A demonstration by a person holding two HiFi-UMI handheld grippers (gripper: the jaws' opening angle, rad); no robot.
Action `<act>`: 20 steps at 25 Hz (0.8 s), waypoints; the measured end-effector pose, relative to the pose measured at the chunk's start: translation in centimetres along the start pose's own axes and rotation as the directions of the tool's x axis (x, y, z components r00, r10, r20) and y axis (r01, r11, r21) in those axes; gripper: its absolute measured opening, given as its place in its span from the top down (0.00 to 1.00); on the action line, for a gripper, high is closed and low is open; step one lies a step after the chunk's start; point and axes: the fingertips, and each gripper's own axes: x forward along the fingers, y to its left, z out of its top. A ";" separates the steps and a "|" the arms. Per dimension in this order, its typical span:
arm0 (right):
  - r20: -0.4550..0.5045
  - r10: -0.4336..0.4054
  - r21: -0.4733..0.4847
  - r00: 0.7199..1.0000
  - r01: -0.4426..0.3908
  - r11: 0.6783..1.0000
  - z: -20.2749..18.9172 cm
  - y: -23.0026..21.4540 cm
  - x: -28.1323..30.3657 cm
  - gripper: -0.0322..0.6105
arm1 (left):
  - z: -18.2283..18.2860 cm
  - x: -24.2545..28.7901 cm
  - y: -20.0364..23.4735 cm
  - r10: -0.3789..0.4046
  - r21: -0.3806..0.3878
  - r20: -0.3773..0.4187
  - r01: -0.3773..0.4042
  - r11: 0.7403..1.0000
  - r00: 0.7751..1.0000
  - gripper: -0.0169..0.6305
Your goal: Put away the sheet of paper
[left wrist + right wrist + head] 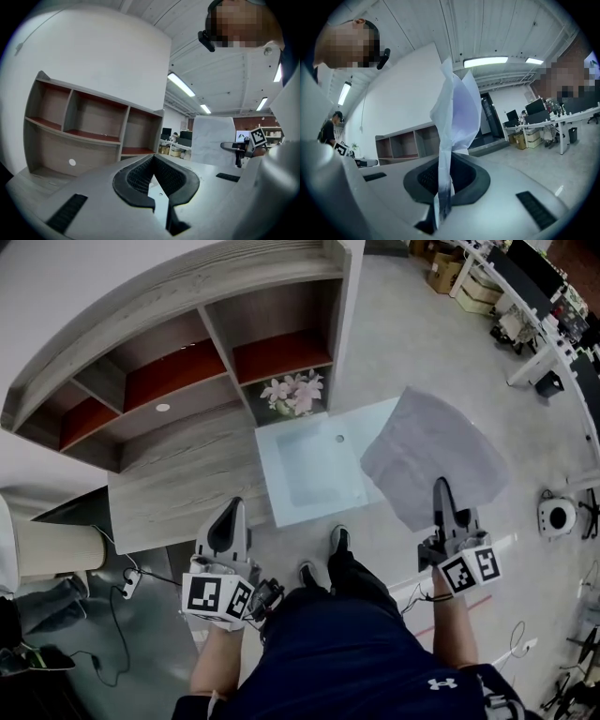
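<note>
The right gripper [448,510] has its jaws squeezed tight on the near edge of the sheet of paper [433,457]. Seen from the head view, the paper sticks out from the jaws toward 12 o'clock, and that is its long way too. From the right gripper view you see it edge-on and a bit curled (like a floppy flag).

The shelves [178,352] are at about 10 o'clock from that gripper, well apart from it, with a pale low table [309,474] in between. I think the paper is meant for a shelf, so it would have to go that way.

The left gripper [225,532] is nearer the shelves, at 9 o'clock from the right one. Its jaws are closed with nothing in them.
</note>
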 end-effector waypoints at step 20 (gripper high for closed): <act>-0.322 0.270 0.382 0.907 -0.136 0.914 -13.7 -9.0 14.7 0.93 | -3.5 10.3 0.8 0.151 -0.037 -0.113 -0.156 0.987 0.982 0.95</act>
